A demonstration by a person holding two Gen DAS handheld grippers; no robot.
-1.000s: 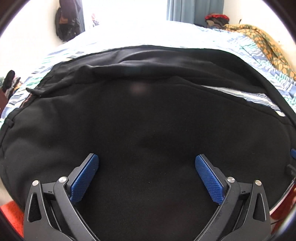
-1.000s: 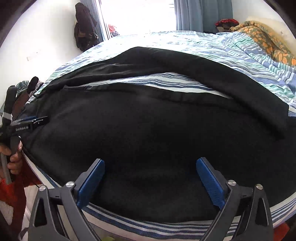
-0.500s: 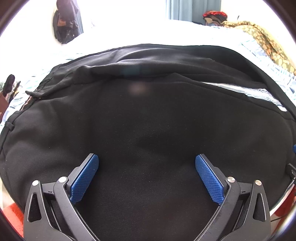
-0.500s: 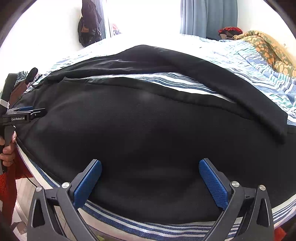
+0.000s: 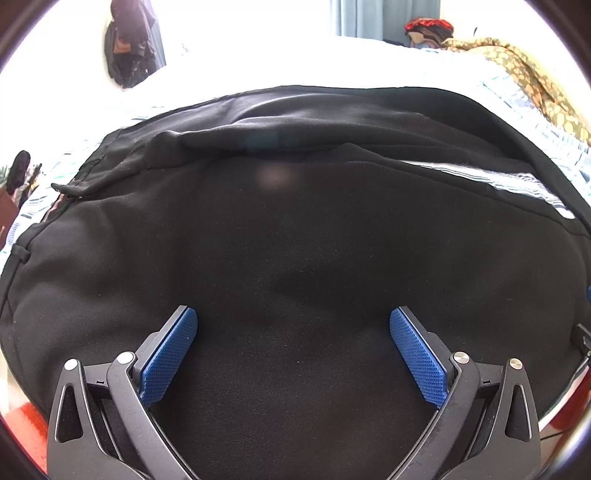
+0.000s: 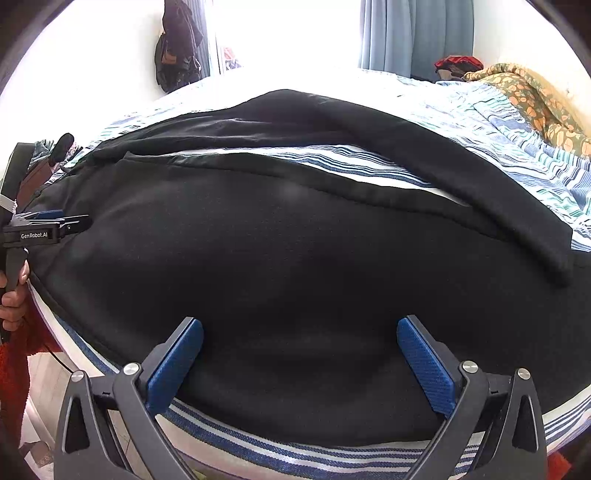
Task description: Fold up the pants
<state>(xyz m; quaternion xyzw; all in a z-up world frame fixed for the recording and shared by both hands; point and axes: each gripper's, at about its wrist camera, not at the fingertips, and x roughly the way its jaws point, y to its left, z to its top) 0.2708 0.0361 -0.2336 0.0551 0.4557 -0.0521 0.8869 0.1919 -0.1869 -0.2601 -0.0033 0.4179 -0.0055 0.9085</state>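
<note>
Black pants (image 5: 295, 240) lie spread on a striped bed, legs splayed apart with a strip of bedsheet between them. They fill the right wrist view too (image 6: 295, 258). My left gripper (image 5: 293, 325) is open, empty and close above the near leg's fabric toward the waist end. My right gripper (image 6: 300, 334) is open and empty over the near leg by the bed's front edge. The left gripper also shows at the left edge of the right wrist view (image 6: 55, 225), held in a hand.
The striped bedsheet (image 6: 369, 166) covers the bed; its front edge (image 6: 295, 454) runs below my right gripper. A yellow patterned blanket (image 6: 535, 99) lies at the far right. Dark clothes (image 6: 177, 44) hang on the far wall. Blue curtains (image 6: 413, 33) hang behind.
Both grippers have moved slightly forward and lower toward the pants, which fill more of each view. Both stay open. The pants have not moved.
</note>
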